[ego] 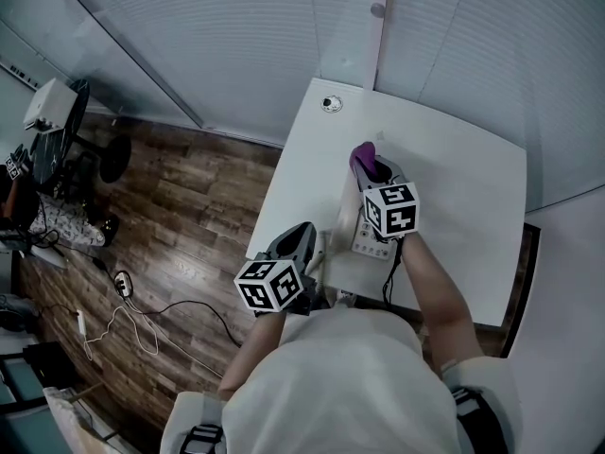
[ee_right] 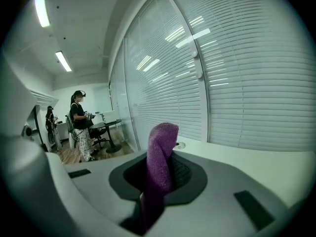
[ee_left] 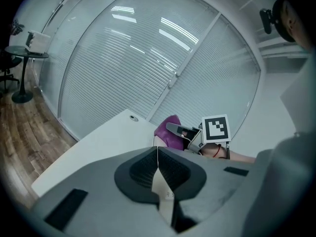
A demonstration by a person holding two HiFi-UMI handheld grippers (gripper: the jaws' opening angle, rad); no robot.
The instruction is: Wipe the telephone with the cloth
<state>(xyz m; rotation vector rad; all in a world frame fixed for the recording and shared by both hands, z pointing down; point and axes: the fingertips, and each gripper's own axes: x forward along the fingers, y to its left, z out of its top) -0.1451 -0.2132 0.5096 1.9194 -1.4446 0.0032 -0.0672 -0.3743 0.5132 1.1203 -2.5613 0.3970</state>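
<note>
The cream telephone (ego: 371, 241) lies near the front of the white table (ego: 463, 206), partly under my right gripper's marker cube. Over the phone's far end my right gripper (ego: 371, 166) is shut on the purple cloth (ego: 362, 156), which stands up between the jaws (ee_right: 159, 152) and droops behind them. My left gripper (ego: 310, 246) sits at the table's left front edge beside the phone. Its jaws are shut (ee_left: 157, 166), with a thin cream edge pinched between the pads; it looks like part of the telephone. From the left gripper view the cloth (ee_left: 167, 131) and right gripper (ee_left: 183, 131) are ahead.
A round cable grommet (ego: 330, 104) sits in the table's far left corner. Glass walls with blinds (ego: 454, 36) stand close behind the table. Left of it is wood floor (ego: 180, 216) with cables and chairs. Two people (ee_right: 79, 125) stand by a small round table far off.
</note>
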